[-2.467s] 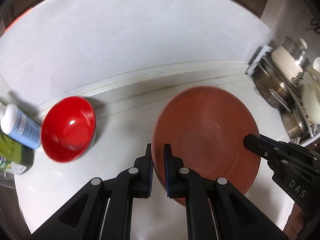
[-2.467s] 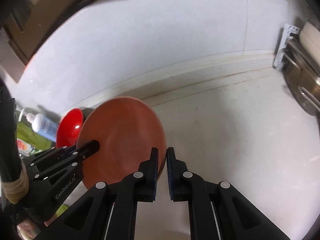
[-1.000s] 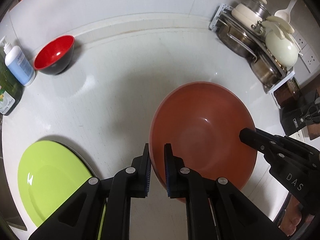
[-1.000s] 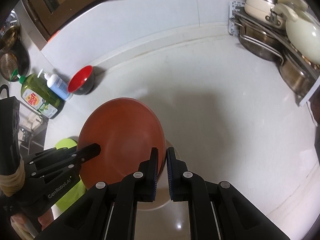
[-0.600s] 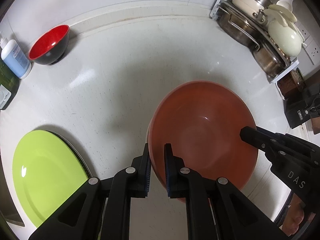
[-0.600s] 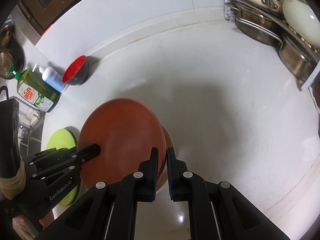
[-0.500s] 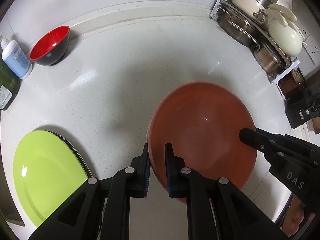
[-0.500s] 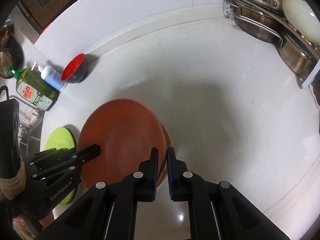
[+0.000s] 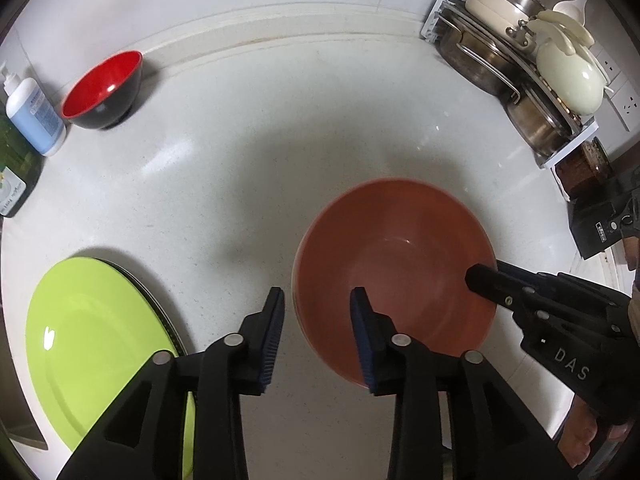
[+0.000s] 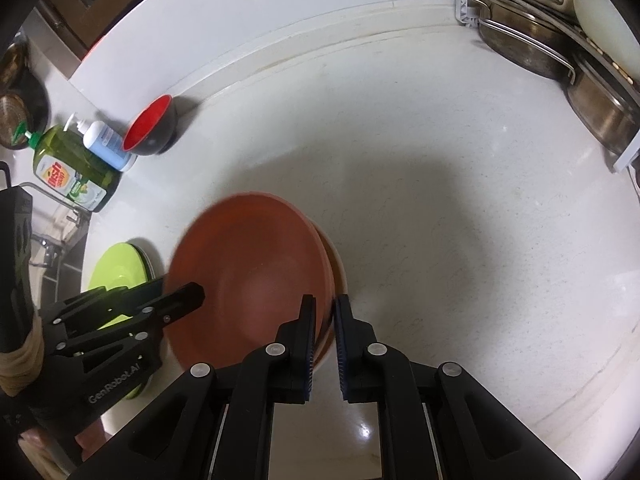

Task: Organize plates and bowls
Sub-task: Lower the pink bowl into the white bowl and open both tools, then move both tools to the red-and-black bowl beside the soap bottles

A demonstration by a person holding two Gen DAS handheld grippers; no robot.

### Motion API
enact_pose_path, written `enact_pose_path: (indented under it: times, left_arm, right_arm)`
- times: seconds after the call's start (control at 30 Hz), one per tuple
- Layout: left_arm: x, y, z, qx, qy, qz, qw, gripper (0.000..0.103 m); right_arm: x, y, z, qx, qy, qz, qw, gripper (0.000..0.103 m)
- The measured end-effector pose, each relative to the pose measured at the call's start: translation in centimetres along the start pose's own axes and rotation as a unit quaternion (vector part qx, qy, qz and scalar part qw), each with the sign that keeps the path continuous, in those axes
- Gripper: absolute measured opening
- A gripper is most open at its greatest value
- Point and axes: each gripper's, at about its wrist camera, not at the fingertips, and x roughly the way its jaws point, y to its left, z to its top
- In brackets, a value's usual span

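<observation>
A large brown plate lies low over the white counter, on top of a paler plate whose edge shows beneath it. My left gripper straddles the plate's left rim. Its jaws are opening, and the pads stand clear of the rim. My right gripper holds the right rim between its pads, with the jaws only just starting to part. It also shows at the right of the left wrist view as the right gripper. A lime green plate lies at the near left. A red-and-black bowl stands at the far left.
Soap bottles stand at the left edge beside the bowl. A rack of pots and lids fills the far right corner. A black device sits at the right edge. A hand shows at the lower right behind the right gripper.
The left jaws have spread apart and let go of the brown plate's rim. The plate has come down onto the paler plate. The right gripper's hold looks unchanged.
</observation>
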Motion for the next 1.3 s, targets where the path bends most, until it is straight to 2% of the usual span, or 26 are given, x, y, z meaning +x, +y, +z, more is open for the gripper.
enact_pose_path:
  times: [0.07,0.1,0.13,0.2,0.5,0.63,1.13,1.3]
  left_arm:
    - [-0.4,0.1,0.0,0.004,-0.010,0.007,0.9999,0.041]
    - [-0.6,0.2,0.0,0.004,-0.013,0.008,0.9999,0.042]
    - [-0.7,0.4,0.0,0.004,-0.015,0.010,0.9998,0.043]
    - [-1.1,0.6,0.1,0.002,-0.021,0.011,0.9997,0.045]
    - [-3.7,2.1,0.5,0.008,-0.055,0.017,0.9983,0.054]
    - [-4.9,3.5,0.7,0.000,-0.071,0.023,0.9972,0.057]
    - [-9.9,11.1,0.9,-0.034,-0.132,0.074,0.9879,0.066]
    - [-10.9,13.2,1.4,-0.041,-0.151,0.088,0.9838,0.071]
  right_arm:
    - [0.1,-0.1,0.0,0.000,0.000,-0.002,1.000,0.014]
    - [0.1,-0.1,0.0,-0.001,0.001,-0.001,1.000,0.019]
    - [0.1,-0.1,0.0,-0.002,0.001,0.000,1.000,0.028]
    - [0.0,-0.1,0.0,-0.004,-0.005,-0.006,1.000,0.036]
    - [-2.0,1.4,0.2,-0.024,-0.044,-0.023,0.998,0.036]
    - [-2.9,2.7,0.6,-0.037,-0.059,-0.023,0.997,0.042]
    - [-3.5,10.0,2.4,-0.074,-0.098,0.007,0.992,0.043]
    - [-3.7,12.3,3.3,-0.079,-0.112,0.021,0.990,0.048]
